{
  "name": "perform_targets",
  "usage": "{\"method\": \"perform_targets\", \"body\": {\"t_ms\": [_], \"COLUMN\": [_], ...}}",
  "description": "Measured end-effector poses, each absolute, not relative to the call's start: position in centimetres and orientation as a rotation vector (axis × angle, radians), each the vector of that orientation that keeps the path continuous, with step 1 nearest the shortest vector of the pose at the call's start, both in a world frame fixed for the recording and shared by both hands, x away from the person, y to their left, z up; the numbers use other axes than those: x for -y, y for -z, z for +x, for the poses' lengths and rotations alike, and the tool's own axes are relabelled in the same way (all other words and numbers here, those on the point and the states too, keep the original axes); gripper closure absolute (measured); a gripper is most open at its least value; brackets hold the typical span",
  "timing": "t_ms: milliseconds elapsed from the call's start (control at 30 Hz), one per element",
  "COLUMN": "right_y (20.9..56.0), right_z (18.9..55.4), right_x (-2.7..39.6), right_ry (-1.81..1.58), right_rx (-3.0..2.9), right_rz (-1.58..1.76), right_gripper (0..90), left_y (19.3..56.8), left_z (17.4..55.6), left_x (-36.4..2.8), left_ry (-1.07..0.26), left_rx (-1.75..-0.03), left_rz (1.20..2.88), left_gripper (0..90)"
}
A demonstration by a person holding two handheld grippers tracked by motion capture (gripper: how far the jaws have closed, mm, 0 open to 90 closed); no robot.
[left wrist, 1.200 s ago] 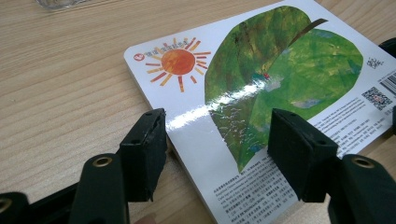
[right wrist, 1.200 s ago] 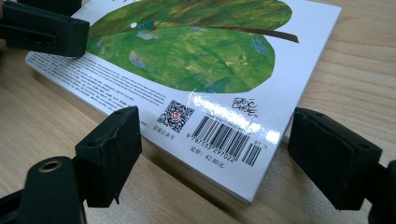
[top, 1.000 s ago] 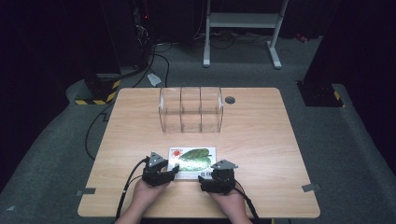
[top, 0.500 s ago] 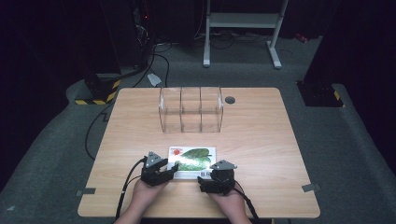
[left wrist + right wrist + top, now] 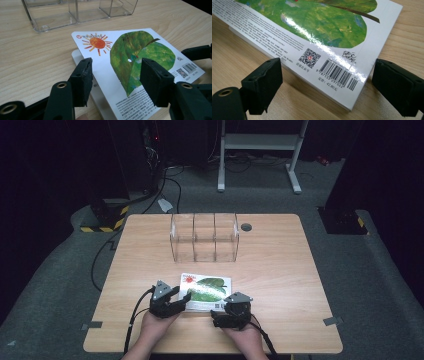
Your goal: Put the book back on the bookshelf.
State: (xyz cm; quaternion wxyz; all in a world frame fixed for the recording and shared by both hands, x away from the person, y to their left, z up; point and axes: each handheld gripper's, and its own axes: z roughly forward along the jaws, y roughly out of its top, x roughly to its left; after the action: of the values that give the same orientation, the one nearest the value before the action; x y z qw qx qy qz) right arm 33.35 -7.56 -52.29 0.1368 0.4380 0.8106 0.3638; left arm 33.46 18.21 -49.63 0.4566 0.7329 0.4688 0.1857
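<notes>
Item: picture book (image 5: 206, 291), back cover up, flat on the bench (image 5: 280, 270) near its front edge, below a clear divided organiser (image 5: 204, 237). Left tool (image 5: 115, 75) and right tool (image 5: 325, 87), both released, flank its near corners, seemingly for lifting. Legible: barcode 9787533297022, QR code.

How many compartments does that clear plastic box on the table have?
3. The clear organizer box has a left, a middle and a right compartment side by side, standing behind the book on the table. All look empty.
</notes>
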Motion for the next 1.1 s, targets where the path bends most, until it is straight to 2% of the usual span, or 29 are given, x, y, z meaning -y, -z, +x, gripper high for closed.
{"method": "perform_targets", "body": {"t_ms": [333, 567, 833, 1000, 1100], "right_y": [52.3, 52.3, 52.3, 52.3, 52.3], "right_z": [33.2, 33.0, 33.0, 33.0, 33.0], "right_x": [7.3, 7.4, 7.8, 7.8, 7.7], "right_ry": [-1.018, -1.025, -1.068, -1.077, -1.063], "right_rx": [-2.341, -2.318, -2.313, -2.313, -2.312], "right_rz": [1.240, 1.260, 1.280, 1.279, 1.262], "right_gripper": [9.3, 14.4, 16.2, 17.3, 17.4], "left_y": [48.5, 48.6, 48.9, 49.4, 49.7], "left_z": [33.1, 33.2, 33.5, 34.0, 34.8], "left_x": [-18.1, -18.2, -18.3, -18.5, -18.7], "left_ry": [-0.474, -0.462, -0.441, -0.392, -0.318], "left_rx": [-1.117, -1.120, -1.132, -1.163, -1.188], "left_rz": [1.791, 1.799, 1.801, 1.809, 1.790], "left_gripper": [43.4, 42.0, 39.3, 33.9, 31.5]}}
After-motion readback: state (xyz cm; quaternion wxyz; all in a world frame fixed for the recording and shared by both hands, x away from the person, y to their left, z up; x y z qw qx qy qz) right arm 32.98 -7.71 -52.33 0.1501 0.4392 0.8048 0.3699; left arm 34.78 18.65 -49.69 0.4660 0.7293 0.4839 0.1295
